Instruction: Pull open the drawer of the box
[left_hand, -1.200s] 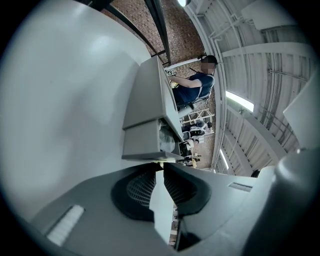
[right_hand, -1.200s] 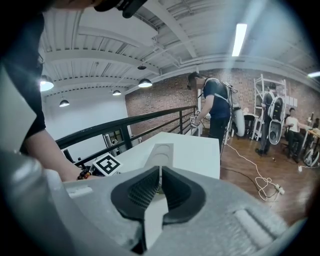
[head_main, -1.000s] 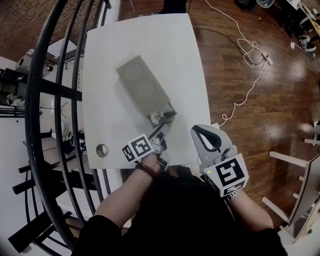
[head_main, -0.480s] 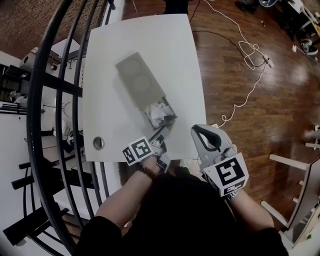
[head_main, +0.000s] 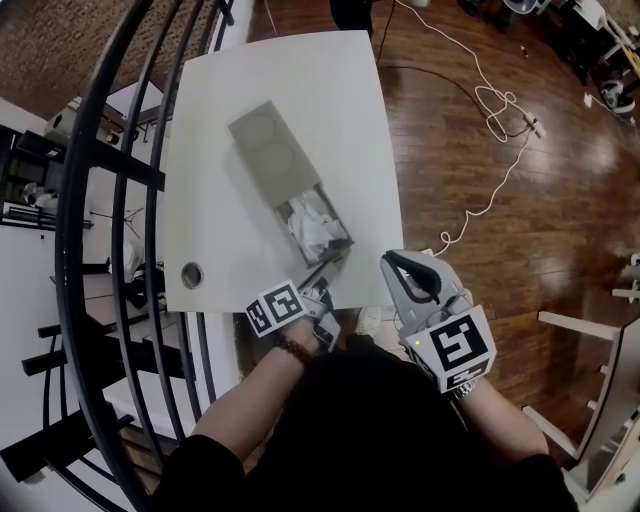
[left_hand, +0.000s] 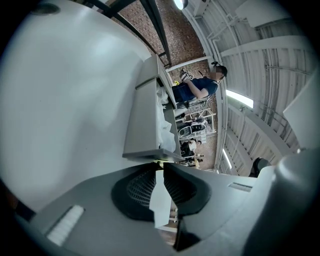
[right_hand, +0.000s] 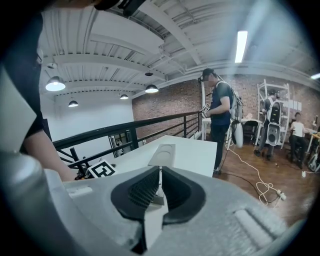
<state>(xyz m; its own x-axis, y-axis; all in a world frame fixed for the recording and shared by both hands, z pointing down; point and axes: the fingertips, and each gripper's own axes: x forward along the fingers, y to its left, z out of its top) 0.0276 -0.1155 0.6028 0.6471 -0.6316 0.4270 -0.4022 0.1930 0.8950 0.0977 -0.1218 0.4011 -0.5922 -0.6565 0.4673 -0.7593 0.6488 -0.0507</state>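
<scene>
A grey box lies slantwise on the white table. Its drawer stands drawn out toward the table's near edge, with crumpled white paper inside. My left gripper is shut on the small pull at the drawer's front. In the left gripper view the drawer runs straight ahead of the left gripper, out of the box. My right gripper hangs shut and empty beside the table's near right corner. The right gripper points toward the box.
A round grommet sits in the table's near left corner. A black railing curves along the left side. White cable trails over the wood floor at right. A person stands beyond the table.
The drawer has slid further out of the box toward the near edge, baring more white paper. My left gripper came back with it. The right gripper barely shifted.
</scene>
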